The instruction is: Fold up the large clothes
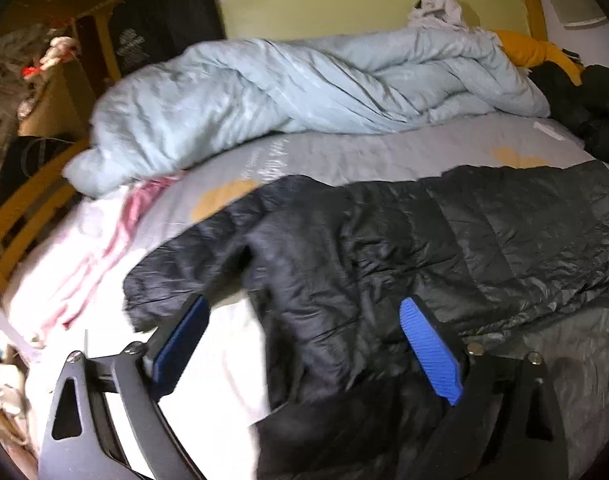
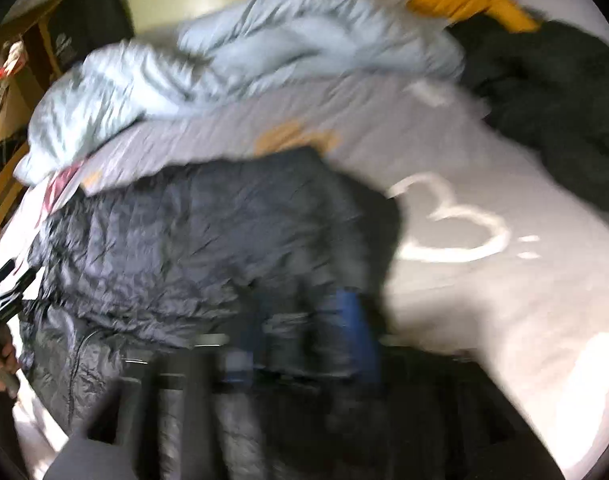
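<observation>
1. Item: black puffer jacket (image 1: 384,248), quilted and shiny, lying spread across the near half of the bed, one sleeve flopped toward the near edge.
2. Left gripper (image 1: 304,344): blue-padded jaws stand wide apart above the sleeve, pressing on nothing.
3. Right gripper (image 2: 304,336): badly blurred in its own view; the blue pads appear parted over the jacket's near hem with no cloth pinched, though the smear makes this less than certain.
4. Risk: slick, puffy fabric is likely to spring back or slide once let go, undoing any fold.
5. Risk: a pinch that takes only the outer shell would lift one layer and leave the padding bunched underneath.
6. Risk: the loose sleeve near the bed's edge could slip over the side if dragged.
7. Surface: grey bed sheet (image 1: 364,152) with yellow patches and a white heart outline (image 2: 452,220); soft, giving little support for crisp creases.
8. Surroundings: crumpled pale blue duvet (image 1: 288,88) along the far side, orange cloth (image 1: 532,52), dark clothing pile (image 2: 552,104) at far right, wooden bed frame (image 1: 16,236), green wall (image 1: 344,4).
</observation>
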`<act>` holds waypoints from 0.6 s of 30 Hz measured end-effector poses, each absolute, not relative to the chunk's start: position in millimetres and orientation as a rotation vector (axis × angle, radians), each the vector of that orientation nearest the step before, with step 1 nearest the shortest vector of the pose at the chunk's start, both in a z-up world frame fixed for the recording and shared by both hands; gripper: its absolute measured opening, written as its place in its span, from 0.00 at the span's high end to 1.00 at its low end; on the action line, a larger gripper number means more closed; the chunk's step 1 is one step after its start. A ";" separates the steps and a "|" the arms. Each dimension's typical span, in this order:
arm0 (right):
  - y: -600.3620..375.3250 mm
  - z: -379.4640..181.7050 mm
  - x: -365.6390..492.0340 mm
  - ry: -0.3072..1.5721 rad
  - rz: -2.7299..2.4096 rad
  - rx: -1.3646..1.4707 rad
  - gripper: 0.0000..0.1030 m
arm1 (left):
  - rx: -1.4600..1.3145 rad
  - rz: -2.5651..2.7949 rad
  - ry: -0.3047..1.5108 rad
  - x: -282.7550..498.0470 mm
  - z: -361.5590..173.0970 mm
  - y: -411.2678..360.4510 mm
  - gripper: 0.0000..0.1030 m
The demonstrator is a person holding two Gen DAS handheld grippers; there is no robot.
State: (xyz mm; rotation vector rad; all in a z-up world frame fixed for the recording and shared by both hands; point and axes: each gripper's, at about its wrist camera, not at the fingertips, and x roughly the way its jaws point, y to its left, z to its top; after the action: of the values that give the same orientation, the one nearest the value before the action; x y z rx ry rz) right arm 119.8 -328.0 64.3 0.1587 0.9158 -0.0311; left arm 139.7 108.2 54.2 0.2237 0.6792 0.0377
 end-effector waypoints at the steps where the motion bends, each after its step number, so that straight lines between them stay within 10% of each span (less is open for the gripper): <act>1: -334.2 68.9 114.0 0.888 -0.079 0.144 0.16 | 0.224 0.046 0.679 134.9 57.1 110.8 0.03; 10: -368.1 32.0 92.9 1.082 -0.183 0.251 0.19 | 0.031 0.094 0.696 124.4 73.7 167.9 0.03; 18: -354.0 68.8 77.9 0.855 -0.184 0.134 0.23 | -0.374 -0.022 0.721 127.0 75.6 245.6 0.03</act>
State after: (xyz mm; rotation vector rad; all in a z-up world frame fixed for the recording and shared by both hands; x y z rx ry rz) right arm 77.9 -354.0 68.8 0.1343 0.8546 -0.1837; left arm 127.0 245.6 75.6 -0.3743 0.7214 -0.0223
